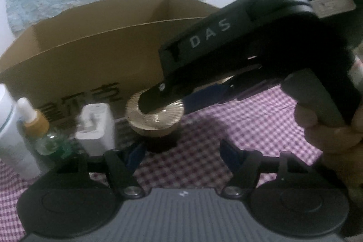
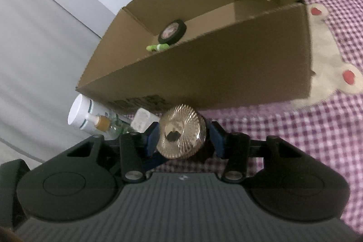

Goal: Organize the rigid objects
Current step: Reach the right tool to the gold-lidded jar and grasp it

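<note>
A round gold ribbed lid or jar (image 2: 180, 134) sits between the blue pads of my right gripper (image 2: 182, 136), which is shut on it just in front of the cardboard box (image 2: 204, 74). In the left wrist view the same gold piece (image 1: 155, 116) is held a little above the checked cloth by the right gripper (image 1: 163, 101). My left gripper (image 1: 181, 154) is open and empty below it. Inside the box lie a black round tin (image 2: 172, 32) and a small green item (image 2: 157, 47).
Left of the box front stand a white charger block (image 1: 96, 128), a dropper bottle with an amber collar (image 1: 36, 124) and a white cylinder (image 1: 9, 128). A purple-checked cloth (image 2: 295, 128) covers the surface. A white wall is at the left.
</note>
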The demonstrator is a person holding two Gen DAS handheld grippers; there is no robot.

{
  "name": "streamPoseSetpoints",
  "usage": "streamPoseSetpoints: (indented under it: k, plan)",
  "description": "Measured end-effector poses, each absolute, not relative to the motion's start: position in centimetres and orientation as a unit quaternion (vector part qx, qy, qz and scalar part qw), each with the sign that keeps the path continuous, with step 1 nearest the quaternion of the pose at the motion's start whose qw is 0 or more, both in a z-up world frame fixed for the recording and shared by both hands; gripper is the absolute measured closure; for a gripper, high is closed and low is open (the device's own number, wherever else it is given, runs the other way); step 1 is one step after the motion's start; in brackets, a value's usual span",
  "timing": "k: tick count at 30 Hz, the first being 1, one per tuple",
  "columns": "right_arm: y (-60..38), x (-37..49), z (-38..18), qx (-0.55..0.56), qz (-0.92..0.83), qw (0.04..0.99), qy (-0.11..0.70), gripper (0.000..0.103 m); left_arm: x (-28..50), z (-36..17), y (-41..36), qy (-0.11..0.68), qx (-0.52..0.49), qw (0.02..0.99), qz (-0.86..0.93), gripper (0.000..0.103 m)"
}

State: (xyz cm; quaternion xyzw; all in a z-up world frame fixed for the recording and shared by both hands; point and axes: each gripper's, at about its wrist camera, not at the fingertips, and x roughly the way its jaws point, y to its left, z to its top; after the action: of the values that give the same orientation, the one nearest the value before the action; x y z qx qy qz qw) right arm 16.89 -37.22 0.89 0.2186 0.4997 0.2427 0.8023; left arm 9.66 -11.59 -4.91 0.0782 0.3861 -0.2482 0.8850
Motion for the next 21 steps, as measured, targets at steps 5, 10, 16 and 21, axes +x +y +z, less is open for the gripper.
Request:
streamPoseSetpoints:
  k: [5,10,16,21]
  plan:
    - [-38.5,15.3,1.0,0.235,0.241,0.794,0.507,0.055,8.6,-4.6,-12.7,0.372,0.089,0.881,-0.277,0.032]
    - [-39.9,14.8,1.9,0.235,0.221,0.812,0.487,0.055,7.9,-4.2,-12.4,0.354,0.106,0.896,-0.246,0.032]
    - [-39.3,16.1,1.8,0.247,0.224,0.812,0.480,0.055,8.8,-4.5,-11.6,0.357,0.121,0.906,-0.192,0.031]
    - [-37.9,17.1,1.1,0.248,0.229,0.804,0.490,0.054,10.1,-5.4,-12.5,0.355,0.135,0.906,-0.188,0.034]
